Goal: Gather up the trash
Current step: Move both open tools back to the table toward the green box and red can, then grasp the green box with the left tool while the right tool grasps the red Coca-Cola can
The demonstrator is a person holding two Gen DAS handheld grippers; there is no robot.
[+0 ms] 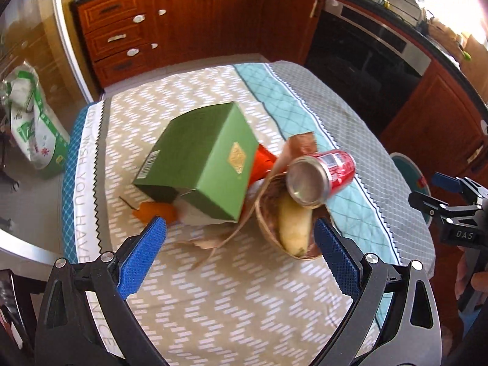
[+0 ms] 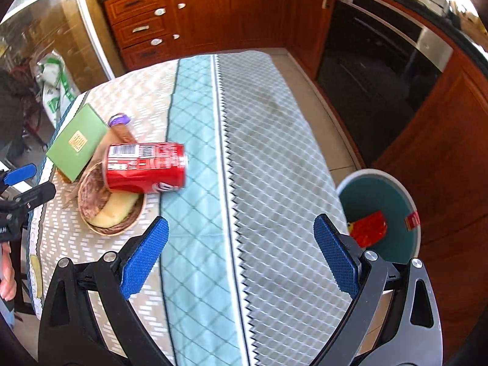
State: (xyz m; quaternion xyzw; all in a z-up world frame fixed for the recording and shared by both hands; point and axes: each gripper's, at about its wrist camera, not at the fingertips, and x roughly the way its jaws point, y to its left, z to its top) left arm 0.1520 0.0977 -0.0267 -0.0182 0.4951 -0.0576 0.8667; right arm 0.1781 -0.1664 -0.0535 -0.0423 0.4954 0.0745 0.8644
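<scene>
A pile of trash lies on the clothed table (image 1: 213, 289): a green box (image 1: 201, 161), a red soda can (image 1: 320, 177) on its side, a banana peel (image 1: 292, 225) in a brown husk bowl (image 1: 268, 222), an orange wrapper (image 1: 265, 164) and orange peel (image 1: 155, 212). My left gripper (image 1: 239, 250) is open and empty, just short of the pile. My right gripper (image 2: 241, 253) is open and empty over the table (image 2: 268, 152), right of the can (image 2: 145, 167), bowl (image 2: 88, 201) and box (image 2: 77, 141). A teal bin (image 2: 384, 213) with red wrappers stands off the table's right edge.
Wooden kitchen cabinets (image 1: 189, 24) and a black oven (image 1: 360, 61) stand beyond the table. A green-white bag (image 1: 33, 122) sits on the floor at left. The right gripper shows in the left view (image 1: 451, 204), and the left gripper shows at the right view's left edge (image 2: 18, 189).
</scene>
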